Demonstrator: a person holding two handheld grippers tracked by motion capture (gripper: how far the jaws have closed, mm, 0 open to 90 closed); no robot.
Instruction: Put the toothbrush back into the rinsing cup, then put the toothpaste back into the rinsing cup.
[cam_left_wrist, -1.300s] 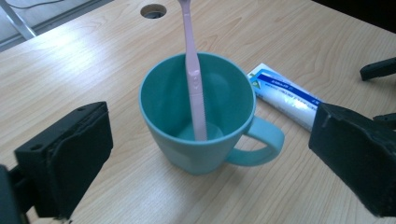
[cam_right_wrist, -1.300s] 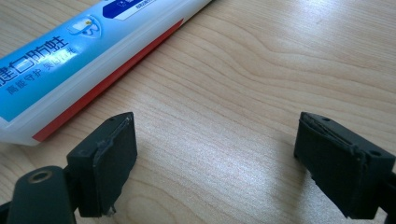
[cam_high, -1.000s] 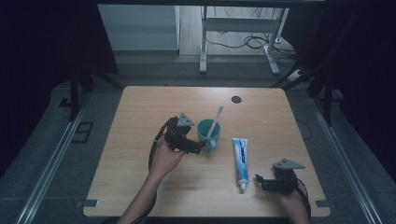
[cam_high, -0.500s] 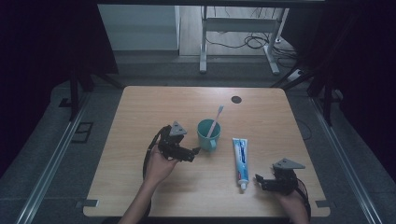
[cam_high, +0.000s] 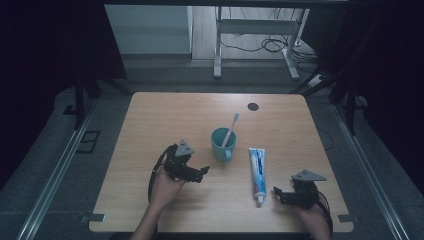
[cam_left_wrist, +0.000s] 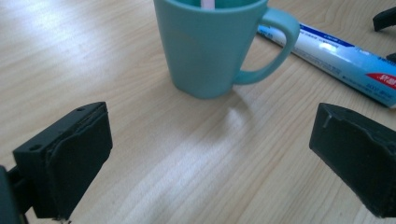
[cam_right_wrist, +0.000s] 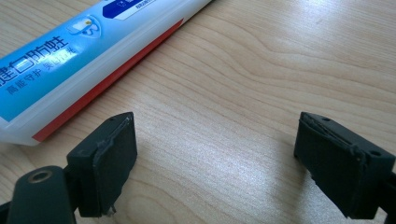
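A teal mug (cam_high: 222, 144) (cam_left_wrist: 210, 46) stands upright at the table's middle with a pink toothbrush (cam_high: 230, 128) leaning in it. Right of the mug lies a blue and white toothpaste tube (cam_high: 257, 167) (cam_left_wrist: 345, 56) (cam_right_wrist: 79, 51), cap toward the front edge. My left gripper (cam_high: 202, 172) (cam_left_wrist: 210, 163) sits low over the wood just left of the mug, open, nothing between its fingers. My right gripper (cam_high: 276, 194) (cam_right_wrist: 215, 163) rests near the front right, open, its tips beside the tube's cap end and apart from it.
A small dark round mark (cam_high: 253, 106) lies on the wooden table (cam_high: 165, 115) at the back right. A metal desk frame with cables (cam_high: 255, 35) stands on the floor beyond the table.
My left gripper has drawn back from the mug toward the front left and sunk closer to the table. The right gripper, mug and tube have stayed put.
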